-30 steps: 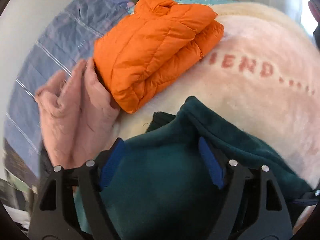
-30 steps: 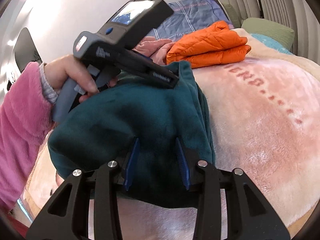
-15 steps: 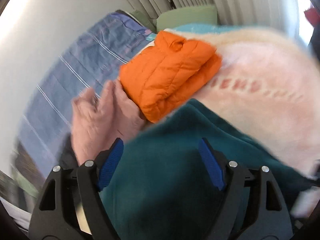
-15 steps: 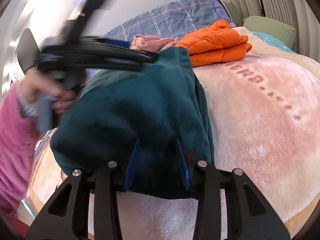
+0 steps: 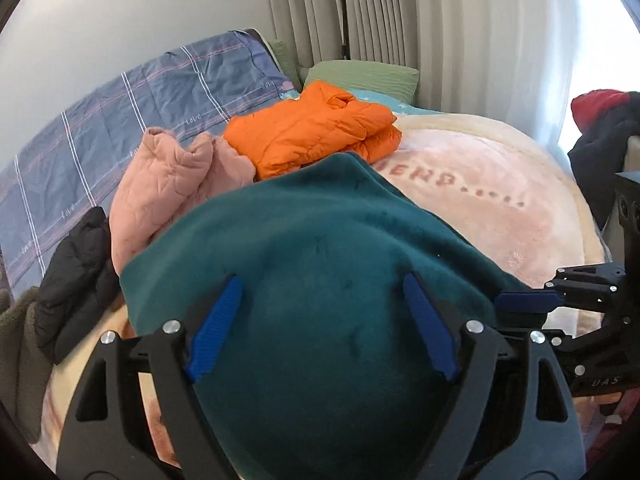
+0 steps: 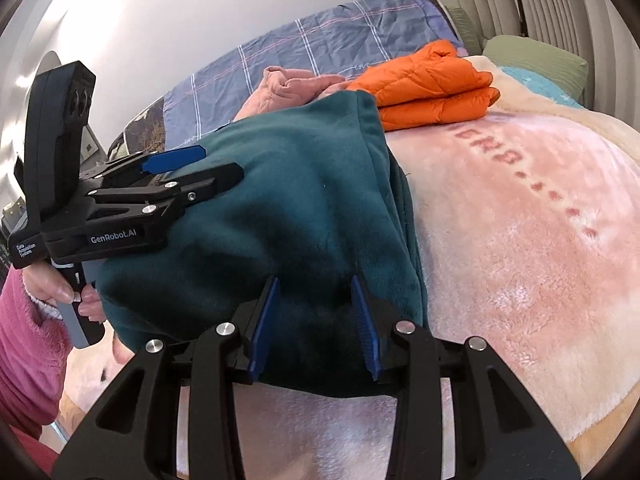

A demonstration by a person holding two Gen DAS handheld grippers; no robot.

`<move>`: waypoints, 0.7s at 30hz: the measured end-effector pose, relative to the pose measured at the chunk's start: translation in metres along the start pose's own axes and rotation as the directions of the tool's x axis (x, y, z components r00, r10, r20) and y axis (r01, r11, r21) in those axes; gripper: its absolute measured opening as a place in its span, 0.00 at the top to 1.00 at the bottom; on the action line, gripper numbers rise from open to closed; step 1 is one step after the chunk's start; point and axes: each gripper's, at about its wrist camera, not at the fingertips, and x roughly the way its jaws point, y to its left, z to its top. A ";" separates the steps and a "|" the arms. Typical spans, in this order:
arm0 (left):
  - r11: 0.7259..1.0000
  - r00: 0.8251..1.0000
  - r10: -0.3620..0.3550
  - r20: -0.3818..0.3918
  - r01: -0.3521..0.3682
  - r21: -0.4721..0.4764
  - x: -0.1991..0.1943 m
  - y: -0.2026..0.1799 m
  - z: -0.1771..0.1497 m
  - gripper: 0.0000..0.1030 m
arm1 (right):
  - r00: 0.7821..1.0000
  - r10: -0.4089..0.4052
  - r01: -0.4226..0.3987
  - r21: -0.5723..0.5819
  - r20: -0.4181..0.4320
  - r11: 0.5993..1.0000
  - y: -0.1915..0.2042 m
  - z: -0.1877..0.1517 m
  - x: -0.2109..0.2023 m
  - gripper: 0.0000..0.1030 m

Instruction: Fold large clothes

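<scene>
Since a second ago left tool [image 5: 320, 328] tilted up, jaws still apart over dark teal fleece garment [image 5: 320, 264] bundled on pink plush bed blanket [image 5: 500, 200]. Right view: right tool [image 6: 316, 328] clamped on garment's near edge, left tool at its left side. Keep edges aligned, lower evenly beside folded orange puffer jacket [image 6: 432, 88].

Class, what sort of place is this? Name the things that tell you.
Most likely a bedroom: a bed under a fluffy pink blanket, a green pillow at its head, pleated curtains behind, and a folded orange puffer jacket.
</scene>
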 end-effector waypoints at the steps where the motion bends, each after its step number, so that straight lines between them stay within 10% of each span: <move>1: 1.000 1.000 -0.001 -0.003 0.001 0.001 0.000 0.001 0.001 0.18 | 1.000 0.001 -0.001 0.000 0.001 1.000 0.000 0.000 -0.001 0.62; 21: 1.000 1.000 0.002 0.020 -0.001 -0.014 0.005 0.007 0.000 0.18 | 0.999 -0.040 0.040 -0.013 -0.017 0.999 0.000 0.012 0.010 0.62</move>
